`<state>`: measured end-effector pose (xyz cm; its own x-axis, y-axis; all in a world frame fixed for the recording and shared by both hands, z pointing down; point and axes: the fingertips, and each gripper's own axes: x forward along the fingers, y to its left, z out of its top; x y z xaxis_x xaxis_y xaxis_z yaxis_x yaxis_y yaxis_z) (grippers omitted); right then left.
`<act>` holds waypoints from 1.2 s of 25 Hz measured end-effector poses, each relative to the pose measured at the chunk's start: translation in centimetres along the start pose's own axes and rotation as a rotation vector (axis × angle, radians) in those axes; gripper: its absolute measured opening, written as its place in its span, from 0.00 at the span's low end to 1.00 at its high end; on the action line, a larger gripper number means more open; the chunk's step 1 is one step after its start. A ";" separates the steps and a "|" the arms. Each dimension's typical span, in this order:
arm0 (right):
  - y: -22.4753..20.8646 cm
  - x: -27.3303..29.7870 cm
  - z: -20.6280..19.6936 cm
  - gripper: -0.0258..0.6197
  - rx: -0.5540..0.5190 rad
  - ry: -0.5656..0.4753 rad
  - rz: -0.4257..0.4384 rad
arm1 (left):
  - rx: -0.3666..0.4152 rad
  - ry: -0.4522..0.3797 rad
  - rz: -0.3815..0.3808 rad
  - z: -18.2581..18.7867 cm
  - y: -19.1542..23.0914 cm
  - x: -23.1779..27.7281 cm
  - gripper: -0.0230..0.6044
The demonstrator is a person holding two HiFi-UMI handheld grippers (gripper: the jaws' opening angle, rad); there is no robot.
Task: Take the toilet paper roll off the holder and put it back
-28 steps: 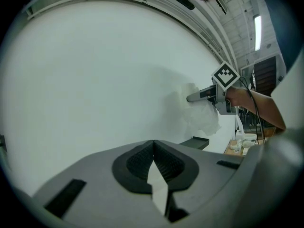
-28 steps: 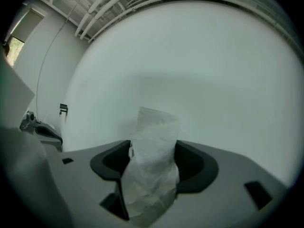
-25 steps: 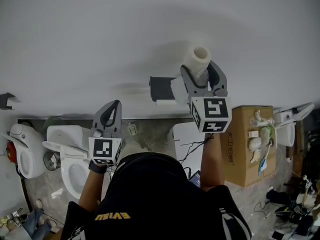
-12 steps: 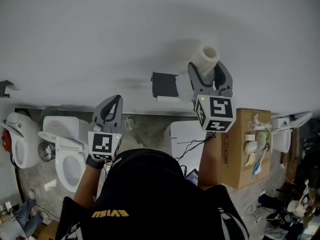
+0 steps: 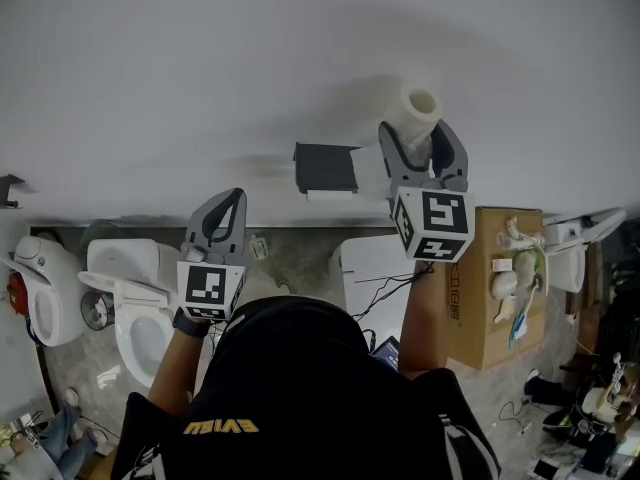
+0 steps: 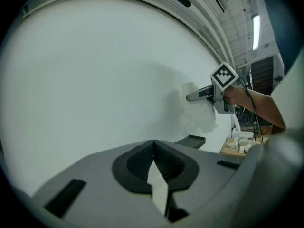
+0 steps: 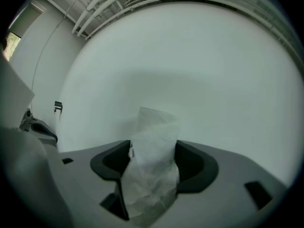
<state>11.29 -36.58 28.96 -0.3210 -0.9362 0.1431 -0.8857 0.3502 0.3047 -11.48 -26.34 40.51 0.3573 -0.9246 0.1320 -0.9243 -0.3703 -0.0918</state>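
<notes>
The white toilet paper roll (image 5: 416, 111) is off the wall, clamped between the jaws of my right gripper (image 5: 416, 140), with a loose tail hanging beside it. The dark holder (image 5: 324, 167) sits on the white wall just left of the roll and carries nothing. In the right gripper view the crumpled roll (image 7: 153, 156) fills the gap of the right gripper (image 7: 153, 161). My left gripper (image 5: 226, 210) hangs lower left, shut and holding nothing. The left gripper view shows its own pads meeting at the left gripper (image 6: 153, 150), with the right gripper (image 6: 205, 93), the paper tail (image 6: 201, 118) and the holder (image 6: 190, 140) further off.
Below the wall stand two white toilets (image 5: 136, 306) (image 5: 42, 298) at the left. A cardboard box (image 5: 478, 298) with small items on top is at the right, with a white slab (image 5: 372, 280) beside it. Cables and clutter lie on the floor at bottom right.
The head view has shifted slightly. The roll now sits a little further right of the holder. Both grippers keep the same jaw state.
</notes>
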 end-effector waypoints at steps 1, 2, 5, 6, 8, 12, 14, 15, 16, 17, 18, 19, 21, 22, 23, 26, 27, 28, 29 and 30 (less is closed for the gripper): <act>-0.1 -0.1 -0.1 0.49 0.001 0.001 -0.003 | 0.001 -0.002 -0.005 0.1 -0.2 0.1 0.05; -0.2 -0.2 -0.2 0.49 0.000 0.003 -0.005 | 0.001 -0.003 -0.011 0.2 -0.4 0.1 0.05; -0.2 -0.2 -0.2 0.49 -0.004 0.007 -0.005 | 0.000 -0.002 -0.019 0.2 -0.6 0.1 0.05; -0.1 -0.2 -0.3 0.49 -0.004 0.009 -0.004 | 0.000 -0.001 -0.017 0.2 -0.6 0.1 0.05; 0.0 -0.1 -0.3 0.49 -0.004 0.012 -0.002 | 0.001 0.000 -0.015 0.2 -0.5 0.1 0.05; 0.2 0.1 -0.6 0.49 -0.004 0.016 0.003 | 0.001 -0.002 -0.008 0.2 -0.3 0.2 0.05; 0.3 0.3 -0.7 0.49 0.000 0.018 0.006 | -0.002 0.002 -0.005 0.0 -0.2 0.0 0.05; 0.4 0.4 -0.8 0.49 0.003 0.017 0.009 | -0.003 0.004 -0.003 -0.1 -0.1 -0.1 0.05; 0.6 0.5 -0.8 0.49 0.006 0.016 0.013 | -0.004 0.007 0.001 -0.3 0.0 -0.2 0.05; 0.7 0.6 -0.8 0.49 0.009 0.013 0.017 | -0.005 0.010 0.005 -0.4 0.1 -0.3 0.05; 0.9 0.8 -0.8 0.49 0.011 0.011 0.023 | -0.009 0.010 0.007 -0.5 0.2 -0.4 0.05; 1.2 0.9 -0.7 0.49 0.013 0.009 0.029 | -0.013 0.009 0.006 -0.5 0.2 -0.4 0.05; 1.8 1.3 -0.8 0.49 0.016 0.004 0.040 | -0.021 0.007 0.005 -0.5 0.2 -0.5 0.05; 2.1 1.4 -0.8 0.49 0.021 -0.001 0.046 | -0.022 0.009 0.006 -0.5 0.2 -0.5 0.05; 2.4 1.5 -0.9 0.49 0.029 -0.008 0.052 | -0.023 0.012 0.006 -0.6 0.1 -0.6 0.05; 3.2 2.0 -1.8 0.49 0.067 -0.020 0.065 | -0.022 0.019 0.010 -0.8 -0.1 -0.5 0.05; 3.3 2.2 -2.2 0.49 0.082 -0.019 0.063 | -0.022 0.018 0.010 -0.7 -0.2 -0.4 0.05; 3.3 2.4 -2.7 0.49 0.097 -0.018 0.058 | -0.021 0.017 0.010 -0.7 -0.1 -0.3 0.05; 3.5 2.5 -3.1 0.49 0.111 -0.020 0.052 | -0.022 0.016 0.010 -0.7 0.0 -0.3 0.05; 3.7 2.6 -3.4 0.49 0.122 -0.024 0.047 | -0.022 0.017 0.011 -0.8 0.1 -0.4 0.05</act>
<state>8.36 -37.62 33.69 -0.3693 -0.9200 0.1314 -0.9034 0.3885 0.1812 -11.81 -25.93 41.24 0.3447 -0.9270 0.1477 -0.9312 -0.3576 -0.0714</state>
